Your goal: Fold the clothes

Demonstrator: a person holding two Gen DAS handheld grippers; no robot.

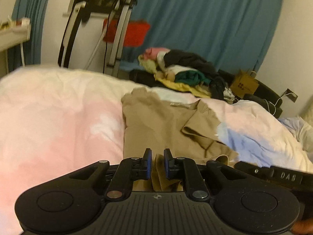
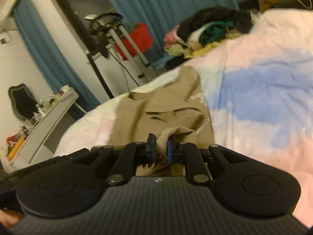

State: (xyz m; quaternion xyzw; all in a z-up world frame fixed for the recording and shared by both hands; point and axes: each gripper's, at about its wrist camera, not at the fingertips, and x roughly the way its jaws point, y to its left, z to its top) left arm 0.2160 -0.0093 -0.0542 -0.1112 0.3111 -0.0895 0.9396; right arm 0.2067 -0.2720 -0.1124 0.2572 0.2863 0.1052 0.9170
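A tan garment (image 1: 162, 121) lies crumpled on a pink, white and blue bed cover (image 1: 58, 117), stretching away from both grippers. My left gripper (image 1: 157, 152) has a pleated bunch of the garment's near edge filling the narrow gap between its blue pads. In the right wrist view the same tan garment (image 2: 166, 105) runs up the bed cover (image 2: 254, 78), and my right gripper (image 2: 160, 139) is shut on a gathered fold of its near edge. Both grippers sit low over the bed, side by side.
A pile of mixed clothes (image 1: 185, 68) sits on dark furniture beyond the bed, beside a cardboard box (image 1: 244, 85). Behind hang blue curtains (image 1: 215, 19), with a metal-framed stand (image 1: 117, 39) and a red item (image 1: 135, 32). A cluttered white desk (image 2: 49, 113) stands left.
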